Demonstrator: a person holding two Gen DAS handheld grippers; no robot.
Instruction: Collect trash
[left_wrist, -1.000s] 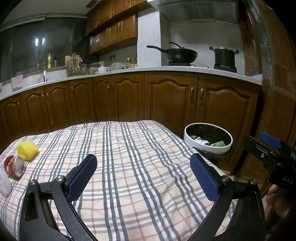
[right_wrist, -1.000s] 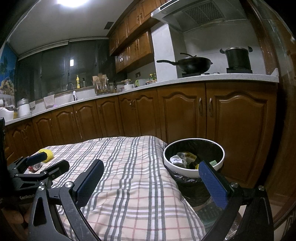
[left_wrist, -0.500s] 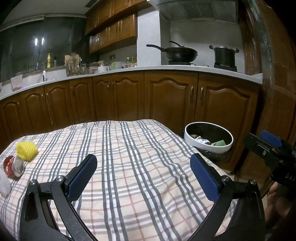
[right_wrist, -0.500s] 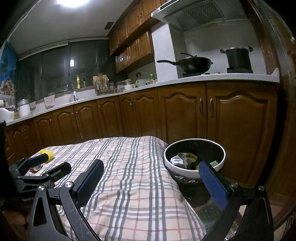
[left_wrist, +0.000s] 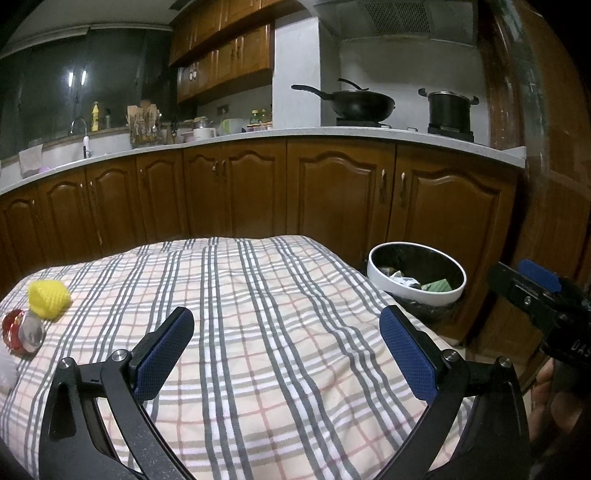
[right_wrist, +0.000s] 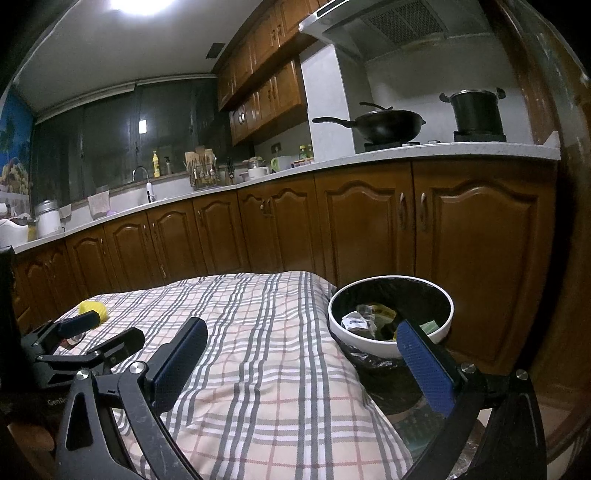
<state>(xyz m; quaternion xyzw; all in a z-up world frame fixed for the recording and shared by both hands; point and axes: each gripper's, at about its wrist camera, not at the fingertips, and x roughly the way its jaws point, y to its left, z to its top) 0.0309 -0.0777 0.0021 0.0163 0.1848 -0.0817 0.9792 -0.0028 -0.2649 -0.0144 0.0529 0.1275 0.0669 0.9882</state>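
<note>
Yellow crumpled mesh-textured wad (left_wrist: 48, 298) on plaid-clothed surface (left_wrist: 266, 332), far left; likely light and squashy, so pinch across its middle. Beside it, red-and-silver foil wrapper (left_wrist: 20, 330), probably thin, slippery. Both well left of left tongs (left_wrist: 286, 354), spread wide, empty. Right tongs (right_wrist: 301, 354) likewise agape, nearer white-rimmed black-lined bin (right_wrist: 388, 345) holding scraps.

Dim kitchen, glaring ceiling lamp (right_wrist: 138, 5), seemingly warped edges.
</note>
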